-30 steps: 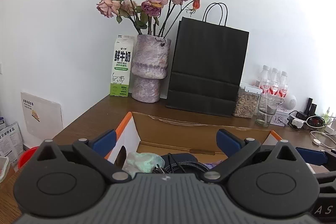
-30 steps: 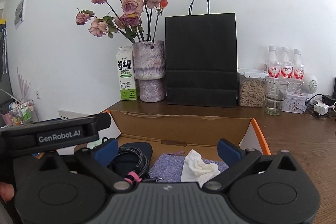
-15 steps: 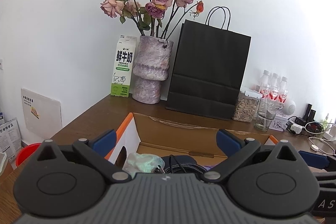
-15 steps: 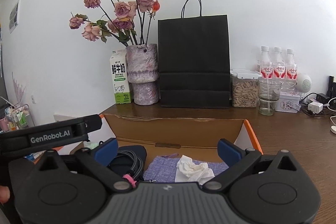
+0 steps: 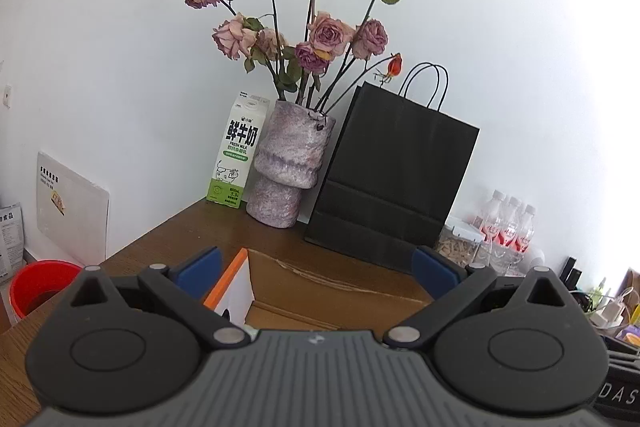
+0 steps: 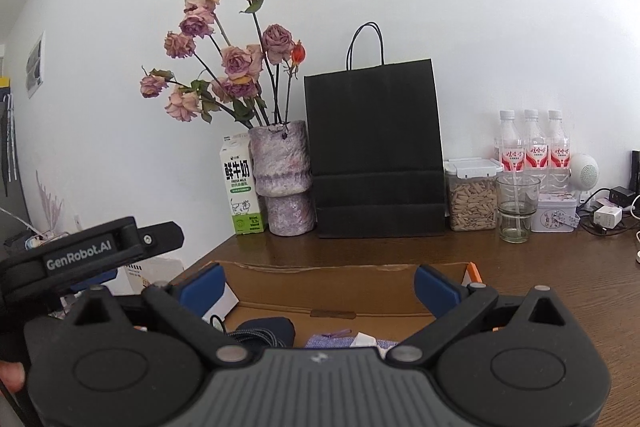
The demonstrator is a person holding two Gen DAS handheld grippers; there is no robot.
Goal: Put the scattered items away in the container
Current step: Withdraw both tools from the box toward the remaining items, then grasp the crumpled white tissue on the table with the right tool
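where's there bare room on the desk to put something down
Bare wood runs between the cardboard box and the back row, in front of the black paper bag. More lies right of the box, below the glass. The far right, by the chargers and cables, is crowded.

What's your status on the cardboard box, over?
Left gripper open, empty. Right gripper open, empty. Cardboard box holds pouch, cable, tissue. Nothing blocking.

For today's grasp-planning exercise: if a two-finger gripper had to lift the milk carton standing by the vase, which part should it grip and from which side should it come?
Grip the milk carton across its flat side panels, around mid-height, approaching from the front. It stands upright and its straight parallel walls suit two fingers. The vase crowds one side and the wall sits behind, so the front looks the freest way in.
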